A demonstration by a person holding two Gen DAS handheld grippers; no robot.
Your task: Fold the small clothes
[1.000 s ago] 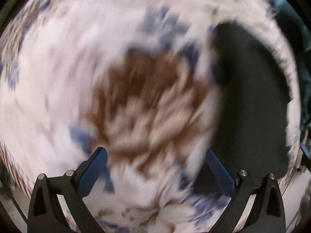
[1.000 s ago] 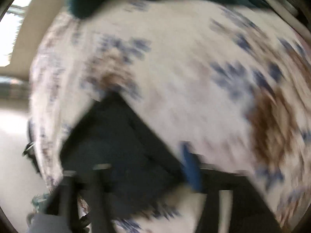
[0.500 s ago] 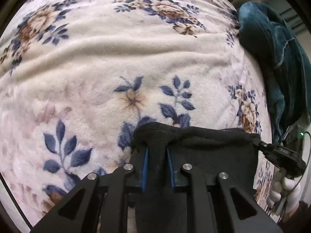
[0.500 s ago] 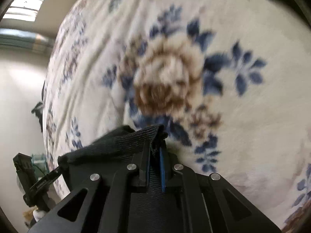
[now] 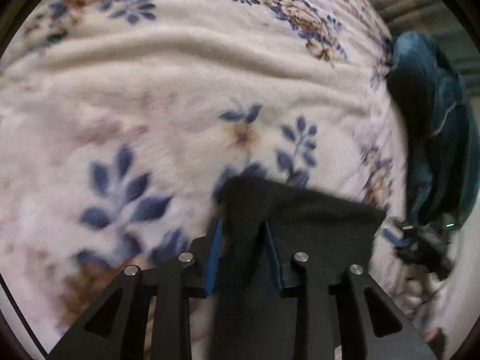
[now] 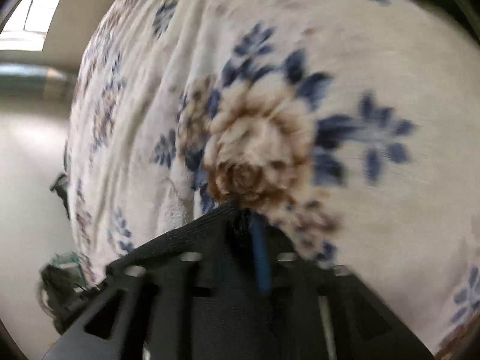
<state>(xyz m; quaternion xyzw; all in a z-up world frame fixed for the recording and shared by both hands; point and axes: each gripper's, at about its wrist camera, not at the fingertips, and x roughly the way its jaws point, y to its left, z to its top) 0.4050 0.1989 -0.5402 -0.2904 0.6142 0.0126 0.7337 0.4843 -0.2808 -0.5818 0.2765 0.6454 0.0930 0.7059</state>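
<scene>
A small black garment (image 5: 315, 219) is held up above a cream floral blanket (image 5: 180, 90). My left gripper (image 5: 243, 228) is shut on one top corner of it, the cloth pinched between its blue pads. My right gripper (image 6: 249, 225) is shut on the other corner of the black garment (image 6: 180, 246). The cloth stretches between the two grippers and hangs below them, out of view. The right gripper shows at the right edge of the left wrist view (image 5: 420, 240).
The floral blanket (image 6: 300, 120) covers a bed and fills both views. A dark teal cloth (image 5: 435, 135) lies bunched at the bed's right edge. Pale floor (image 6: 30, 150) and a window (image 6: 27, 24) lie beyond the bed's left edge.
Both grippers went from open over the garment to shut on its corners, then lifted it. Since half a second ago the views have shifted slightly; both grips hold.
</scene>
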